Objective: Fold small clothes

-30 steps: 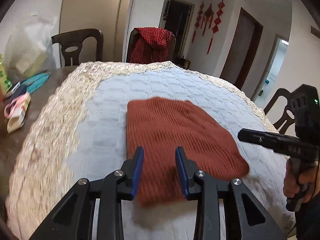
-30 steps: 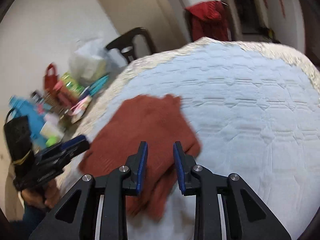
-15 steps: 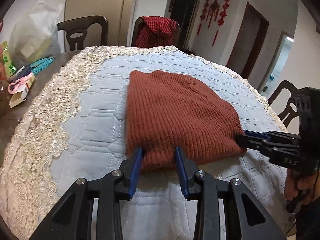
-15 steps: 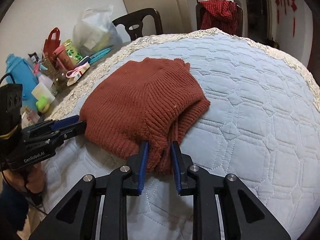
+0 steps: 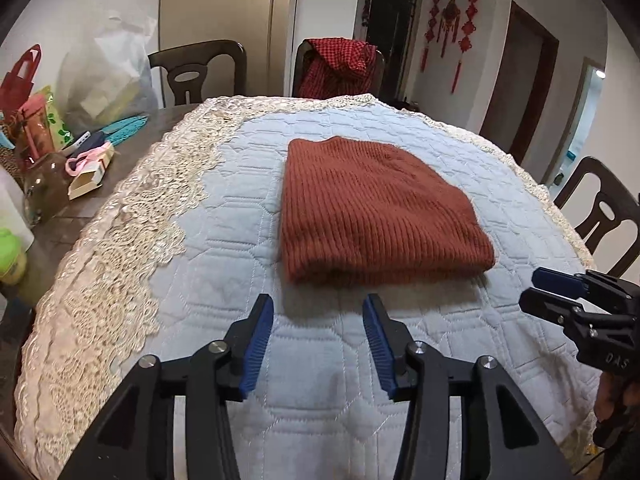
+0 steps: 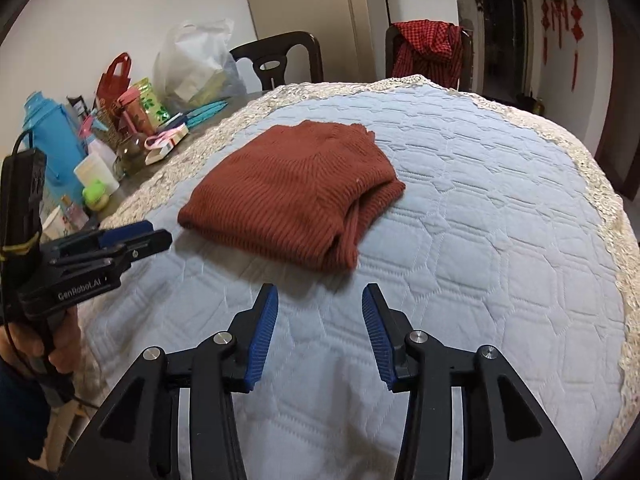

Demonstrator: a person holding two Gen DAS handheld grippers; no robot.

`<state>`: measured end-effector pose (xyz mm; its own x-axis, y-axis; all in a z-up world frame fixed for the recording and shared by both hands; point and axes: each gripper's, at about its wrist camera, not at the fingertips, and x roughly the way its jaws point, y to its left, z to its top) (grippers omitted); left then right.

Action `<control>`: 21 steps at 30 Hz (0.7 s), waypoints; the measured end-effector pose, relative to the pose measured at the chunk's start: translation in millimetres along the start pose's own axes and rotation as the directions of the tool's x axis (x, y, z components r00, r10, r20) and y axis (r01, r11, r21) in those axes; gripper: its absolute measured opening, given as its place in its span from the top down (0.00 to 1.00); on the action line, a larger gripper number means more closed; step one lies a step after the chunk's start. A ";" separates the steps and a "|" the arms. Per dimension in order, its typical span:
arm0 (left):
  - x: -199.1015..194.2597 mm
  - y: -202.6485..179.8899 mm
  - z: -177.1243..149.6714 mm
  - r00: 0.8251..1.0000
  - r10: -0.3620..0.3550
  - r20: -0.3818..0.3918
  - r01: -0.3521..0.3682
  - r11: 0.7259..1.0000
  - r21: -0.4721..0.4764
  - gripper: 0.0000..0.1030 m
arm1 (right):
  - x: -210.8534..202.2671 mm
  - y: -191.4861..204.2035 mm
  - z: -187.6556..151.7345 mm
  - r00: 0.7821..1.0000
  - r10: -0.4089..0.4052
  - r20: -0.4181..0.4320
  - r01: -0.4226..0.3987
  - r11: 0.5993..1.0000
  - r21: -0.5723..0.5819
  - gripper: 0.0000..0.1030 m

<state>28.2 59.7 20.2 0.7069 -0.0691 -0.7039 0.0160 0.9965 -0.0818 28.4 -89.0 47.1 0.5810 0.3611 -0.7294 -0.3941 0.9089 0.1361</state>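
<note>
Two tools, left tool (image 5: 318, 308) and right tool (image 6: 320, 298), gape before one folded sweater (image 5: 372, 204)

Before you, white walls (image 5: 224, 4), dark wooden chairs (image 5: 196, 70) at the far side, one draped with a red checked cloth (image 5: 340, 62); red knot ornaments (image 5: 450, 20) hang beside a dark doorway (image 5: 390, 28).

Lighting: even, moderately bright indoor light; soft shadow beneath the folded rust-red ribbed knit garment (image 5: 376, 208). Focus: sharp, no motion blur. Distortion: strong fisheye curvature, dark vignetted corners. Glare: none.
</note>
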 end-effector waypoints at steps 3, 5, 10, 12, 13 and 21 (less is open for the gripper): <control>5.6 -0.1 -4.6 0.999 0.027 -0.020 -0.026 1.000 0.016 0.50 | 2.9 1.8 -7.0 1.000 -0.021 -0.010 0.020 1.000 -0.014 0.56; 11.2 -0.5 -7.3 0.998 0.048 -0.036 -0.047 0.998 0.029 0.50 | 9.8 0.3 -11.4 0.999 -0.022 -0.028 0.022 1.000 -0.010 0.56; 20.8 2.3 -12.0 0.995 0.064 -0.072 -0.062 0.998 0.032 0.50 | 22.3 -2.8 -16.7 0.996 -0.070 -0.055 0.069 0.998 -0.009 0.56; 21.6 1.4 -14.1 0.995 0.070 -0.069 -0.068 0.997 0.037 0.50 | 24.8 -2.6 -17.1 0.995 -0.081 -0.055 0.080 0.997 -0.019 0.56; 21.5 0.3 -14.5 0.995 0.074 -0.067 -0.071 0.997 0.041 0.49 | 26.5 -2.3 -16.8 0.995 -0.087 -0.057 0.086 0.996 -0.025 0.56; 22.2 -6.2 -17.4 0.995 0.084 -0.058 -0.081 0.996 0.048 0.40 | 30.8 1.7 -17.1 0.992 -0.107 -0.062 0.104 0.994 -0.045 0.51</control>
<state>31.5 51.2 -7.2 0.6636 0.0121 -0.7480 -0.0078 0.9999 0.0092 33.4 -79.9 13.4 0.5746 0.2485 -0.7798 -0.3634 0.9312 0.0290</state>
